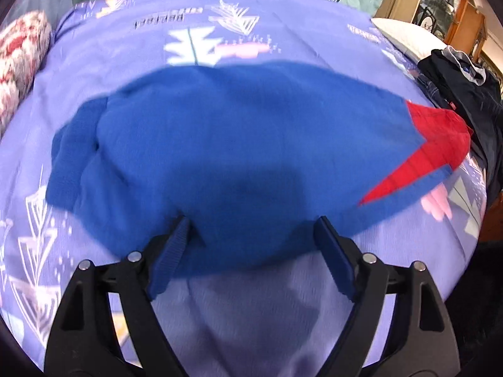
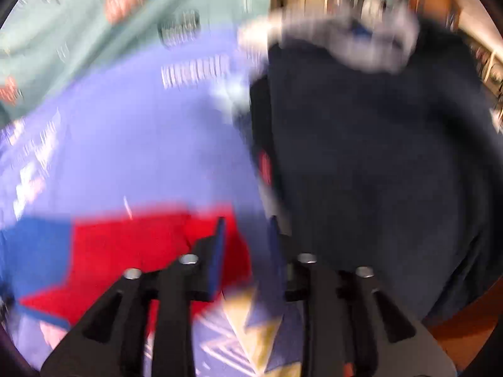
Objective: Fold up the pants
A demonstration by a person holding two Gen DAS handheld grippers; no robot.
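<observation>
1. Broadly, a lavender printed bedsheet (image 1: 94,72) covers the bed, with a mint green patterned cloth (image 2: 78,15) at its far edge.
2. Spread across the sheet lie the blue fleece pants with a red waistband (image 1: 239,144), folded into a wide flat shape; the red band (image 1: 433,144) is at their right end.
3. A pile of dark navy clothes (image 2: 377,157) sits on the bed just right of the pants.
4. The left claw (image 1: 251,235) is angled down at the pants' near edge, spread wide and released, its blue pads at the hem.
5. The right claw (image 2: 248,242) is over the red waistband end, blurred; its fingers stand apart, gripping nothing.
</observation>
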